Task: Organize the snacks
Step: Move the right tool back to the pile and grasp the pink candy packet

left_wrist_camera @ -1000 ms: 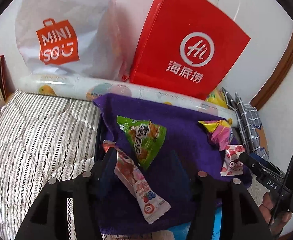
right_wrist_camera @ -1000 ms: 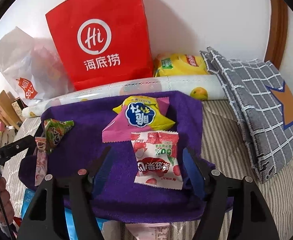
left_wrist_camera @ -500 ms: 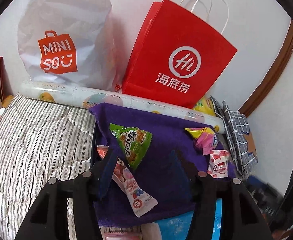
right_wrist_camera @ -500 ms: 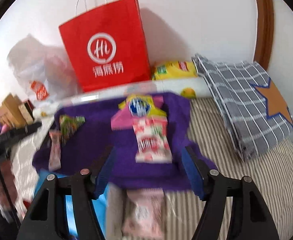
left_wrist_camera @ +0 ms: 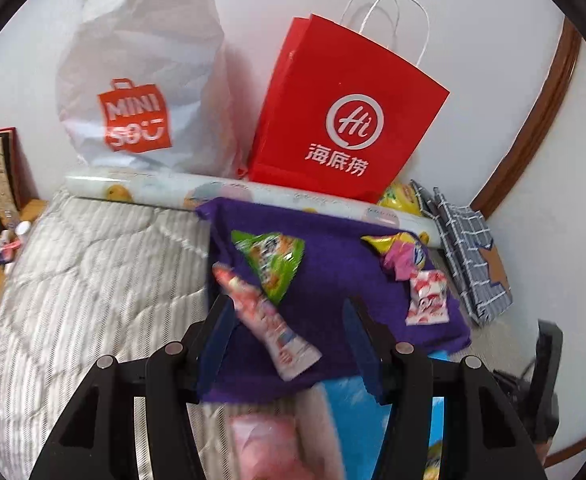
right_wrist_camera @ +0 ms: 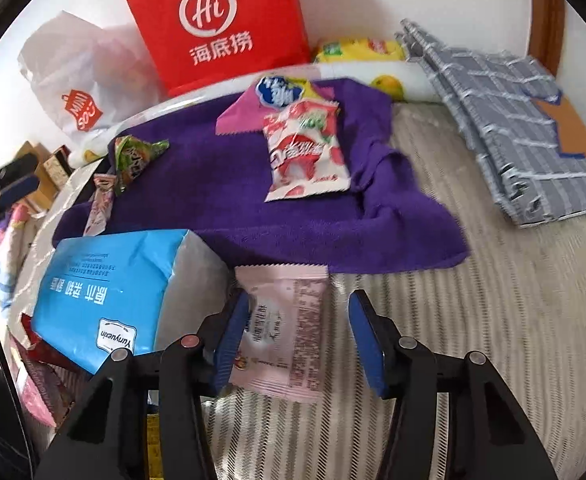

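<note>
A purple towel [left_wrist_camera: 333, 280] [right_wrist_camera: 221, 196] lies on the striped bed. On it are a green snack packet [left_wrist_camera: 271, 258] [right_wrist_camera: 135, 156], a long pink stick packet [left_wrist_camera: 269, 324] [right_wrist_camera: 101, 208], a pink-yellow packet [left_wrist_camera: 401, 252] [right_wrist_camera: 269, 104] and a red-white candy packet [left_wrist_camera: 427, 296] [right_wrist_camera: 303, 152]. My left gripper [left_wrist_camera: 289, 340] is open above the towel's near edge, over the stick packet. My right gripper [right_wrist_camera: 297, 340] is open above a pale pink packet [right_wrist_camera: 283, 328] [left_wrist_camera: 273, 440] on the bed in front of the towel.
A blue tissue pack [right_wrist_camera: 109, 292] lies left of the pink packet. A red paper bag [left_wrist_camera: 345, 120] [right_wrist_camera: 221, 20], a white Miniso bag [left_wrist_camera: 141, 80] and a printed roll [left_wrist_camera: 173, 192] stand along the wall. A grey checked bag [right_wrist_camera: 513, 120] lies right.
Both grippers have pulled back from the towel toward the near side. The right one now hovers over the pale pink packet in front of the towel. Both stay open.
</note>
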Tool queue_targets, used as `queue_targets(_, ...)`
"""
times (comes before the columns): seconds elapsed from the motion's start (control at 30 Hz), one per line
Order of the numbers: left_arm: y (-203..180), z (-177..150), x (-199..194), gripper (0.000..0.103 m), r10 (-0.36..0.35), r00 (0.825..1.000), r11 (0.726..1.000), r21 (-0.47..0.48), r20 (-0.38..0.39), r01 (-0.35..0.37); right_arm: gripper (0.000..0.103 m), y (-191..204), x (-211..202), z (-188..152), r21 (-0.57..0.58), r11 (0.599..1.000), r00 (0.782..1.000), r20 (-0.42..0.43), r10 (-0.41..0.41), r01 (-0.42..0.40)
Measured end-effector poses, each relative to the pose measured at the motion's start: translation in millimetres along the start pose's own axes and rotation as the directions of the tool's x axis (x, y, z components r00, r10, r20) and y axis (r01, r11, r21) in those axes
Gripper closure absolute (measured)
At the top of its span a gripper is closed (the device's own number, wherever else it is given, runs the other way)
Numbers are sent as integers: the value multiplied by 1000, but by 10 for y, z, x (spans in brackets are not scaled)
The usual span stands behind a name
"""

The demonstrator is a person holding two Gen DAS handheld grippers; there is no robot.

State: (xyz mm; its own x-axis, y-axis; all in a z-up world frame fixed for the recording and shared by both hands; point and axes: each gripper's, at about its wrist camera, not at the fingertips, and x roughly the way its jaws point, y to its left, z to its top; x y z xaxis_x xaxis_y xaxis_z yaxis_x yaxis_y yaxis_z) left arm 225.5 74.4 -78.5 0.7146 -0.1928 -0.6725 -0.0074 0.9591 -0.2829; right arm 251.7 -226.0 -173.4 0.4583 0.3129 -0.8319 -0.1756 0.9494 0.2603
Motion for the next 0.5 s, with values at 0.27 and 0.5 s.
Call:
queue_targets(0.27,54,-243,-330,49,11,1000,1000,9,14,-11,73,-39,-201,-164,-31,999,999,17,-31,32)
queue_targets(0.5,17,-511,-450,48,22,1000,999,29,-16,-22,72,-261,-619,-565,-35,999,1000,28,-10,11)
